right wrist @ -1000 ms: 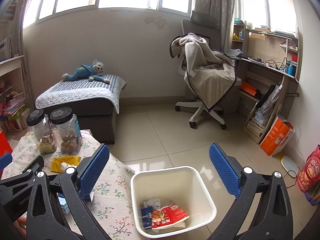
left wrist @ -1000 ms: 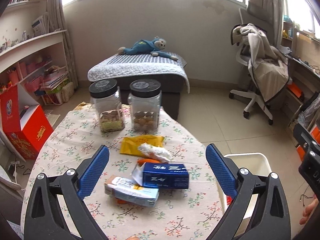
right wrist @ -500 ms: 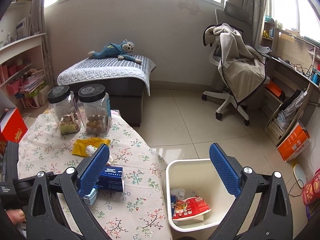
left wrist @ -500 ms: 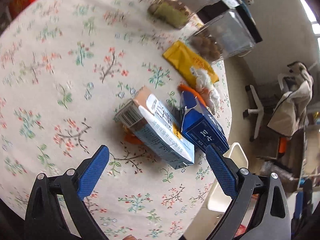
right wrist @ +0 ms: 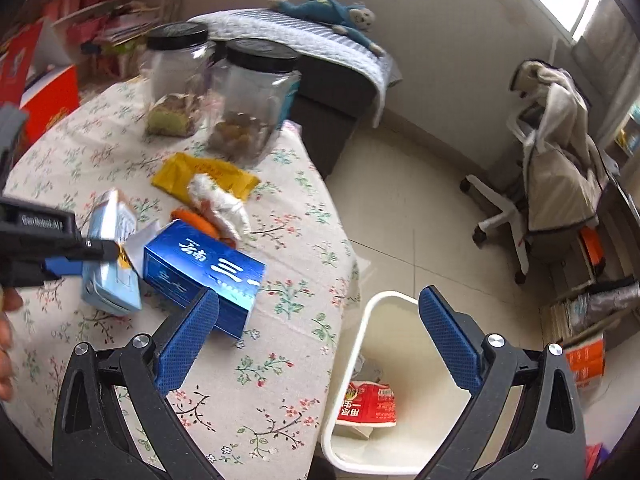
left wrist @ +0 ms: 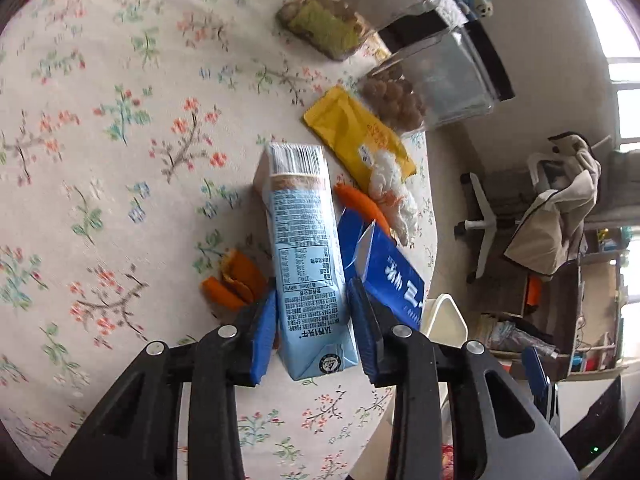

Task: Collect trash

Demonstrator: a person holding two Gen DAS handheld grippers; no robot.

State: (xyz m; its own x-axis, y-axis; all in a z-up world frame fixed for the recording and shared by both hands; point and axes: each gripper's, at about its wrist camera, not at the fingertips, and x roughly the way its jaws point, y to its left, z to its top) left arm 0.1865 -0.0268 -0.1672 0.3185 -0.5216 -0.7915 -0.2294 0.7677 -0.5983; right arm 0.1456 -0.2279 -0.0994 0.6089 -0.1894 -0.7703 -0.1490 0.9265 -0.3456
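Note:
My left gripper is shut on a light blue drink carton lying on the floral tablecloth; both show in the right wrist view, the gripper and the carton. Beside it lie a dark blue box, orange peel, a white tissue wad and a yellow wrapper. My right gripper is open and empty, above the table edge near the blue box and the white bin.
Two black-lidded clear jars stand at the table's far side. The bin on the floor to the right holds a red packet. An office chair and a low bed stand beyond.
My left gripper moved down onto the table and shut on the light blue carton. My right gripper tilted down toward the table edge and bin, still open.

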